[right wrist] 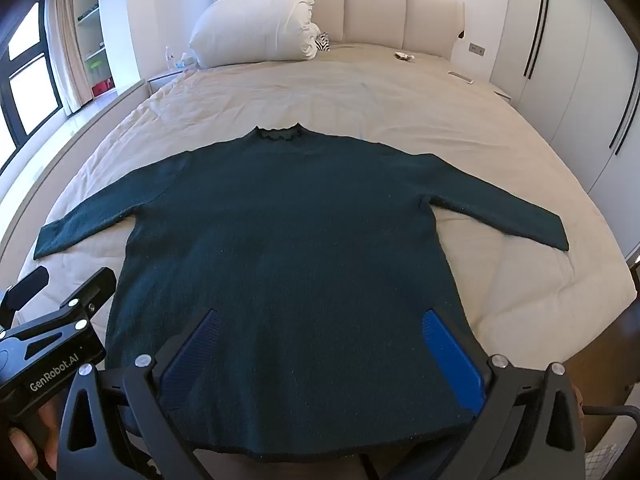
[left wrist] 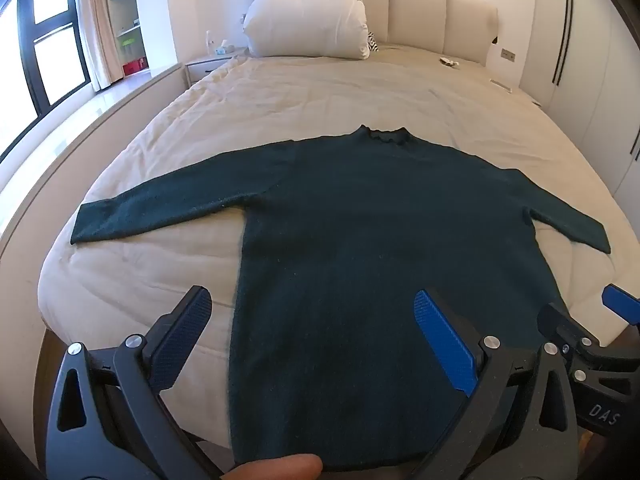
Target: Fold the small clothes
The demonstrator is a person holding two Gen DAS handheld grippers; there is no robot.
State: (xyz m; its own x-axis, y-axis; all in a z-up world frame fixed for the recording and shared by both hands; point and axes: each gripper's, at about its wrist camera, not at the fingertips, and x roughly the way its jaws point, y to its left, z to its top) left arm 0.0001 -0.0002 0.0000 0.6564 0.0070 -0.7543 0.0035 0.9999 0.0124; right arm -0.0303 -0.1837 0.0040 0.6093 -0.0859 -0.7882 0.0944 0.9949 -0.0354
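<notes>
Lying flat on bed (left wrist: 280,92), dark sweater (left wrist: 360,240), seemingly untouched

White lettering "GenRobot.AI" is printed on the left gripper (right wrist: 40,280) body. Partial lettering "DAS" appears on the right gripper (left wrist: 612,308) body.

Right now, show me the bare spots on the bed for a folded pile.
Free: the wide bedspread between the sweater collar and the pillow; smaller patches under each sleeve beside the body. Crowded: the near middle, covered by the sweater, with both open grippers above its hem.
</notes>
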